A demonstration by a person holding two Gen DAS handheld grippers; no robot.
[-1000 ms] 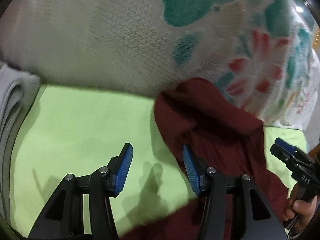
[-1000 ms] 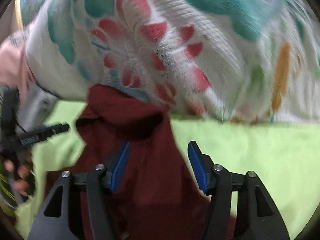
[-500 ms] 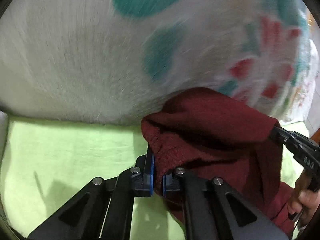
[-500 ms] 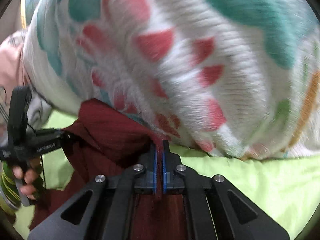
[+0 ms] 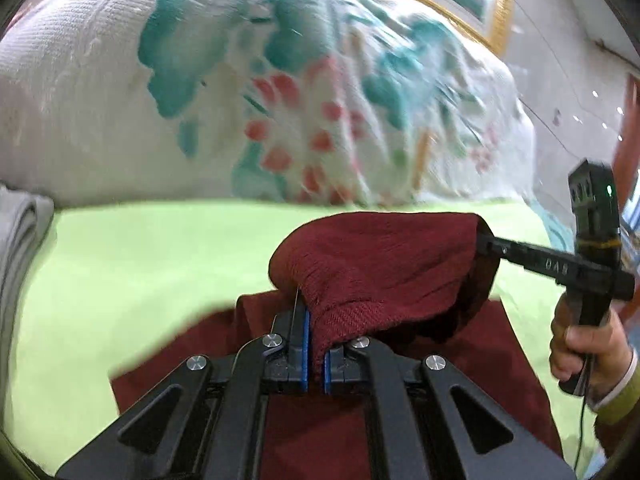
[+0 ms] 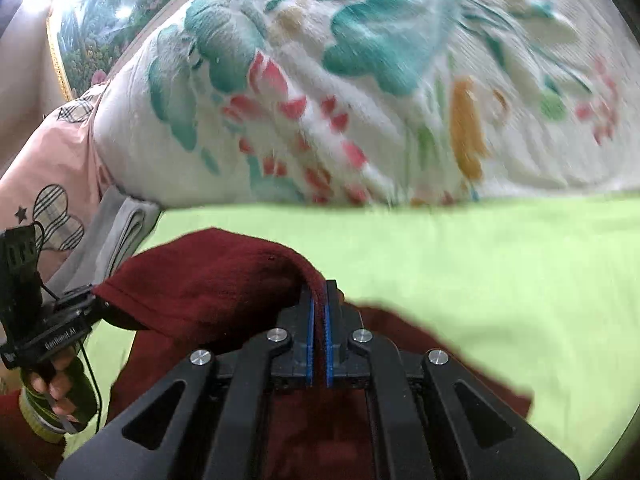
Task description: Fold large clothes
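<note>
A dark red knitted garment point(image 5: 384, 264) lies on a lime green sheet point(image 5: 140, 264). Its far edge is lifted off the sheet and stretched between both grippers. My left gripper point(image 5: 316, 344) is shut on the left end of that edge, cloth pinched between the blue pads. My right gripper point(image 6: 319, 320) is shut on the other end of the garment point(image 6: 208, 280). In the left wrist view the right gripper point(image 5: 486, 242) shows at the right with a hand point(image 5: 580, 344) on its handle. In the right wrist view the left gripper point(image 6: 94, 300) shows at the left.
A big white quilt with teal and red flowers point(image 5: 280, 92) is heaped along the far side of the sheet. Folded grey cloth point(image 5: 20, 248) lies at the left edge. A pink garment point(image 6: 52, 168) and a gold-framed picture point(image 6: 100, 32) stand behind.
Both grippers went from open to shut on the red garment's edge. They then drew back from the quilt and lifted the edge, which now folds over toward the near side.
</note>
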